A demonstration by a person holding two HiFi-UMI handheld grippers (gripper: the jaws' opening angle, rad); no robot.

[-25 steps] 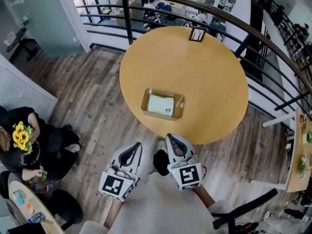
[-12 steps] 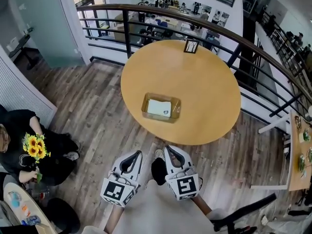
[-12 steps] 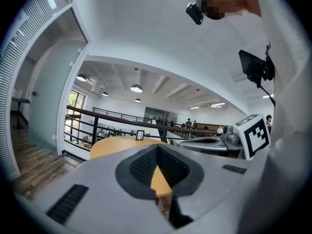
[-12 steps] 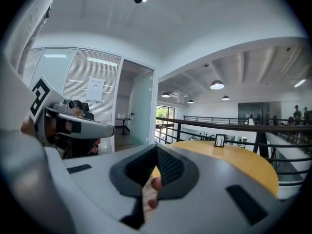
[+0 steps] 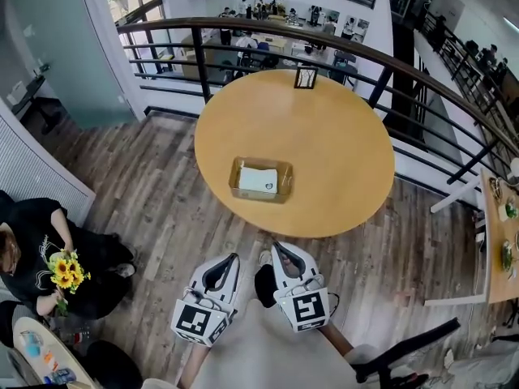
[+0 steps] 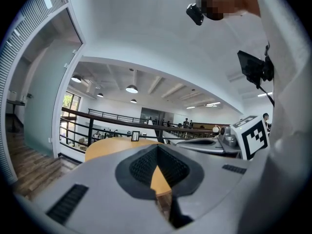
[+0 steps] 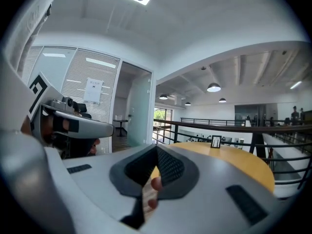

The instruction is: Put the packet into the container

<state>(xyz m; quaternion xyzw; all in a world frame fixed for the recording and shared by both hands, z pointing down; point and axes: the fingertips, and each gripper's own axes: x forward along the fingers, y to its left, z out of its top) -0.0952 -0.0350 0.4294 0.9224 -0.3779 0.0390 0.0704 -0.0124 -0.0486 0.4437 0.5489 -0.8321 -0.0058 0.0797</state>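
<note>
The left gripper (image 5: 229,258) and right gripper (image 5: 278,248), closed and empty, are drawn back from the table (image 5: 332,148); the container (image 5: 261,197), packet (image 5: 258,179) inside, is set crosswise ahead.

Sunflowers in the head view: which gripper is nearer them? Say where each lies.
Left. The left gripper is to the right of the sunflowers; the right gripper is farther right, beyond the left one.
</note>
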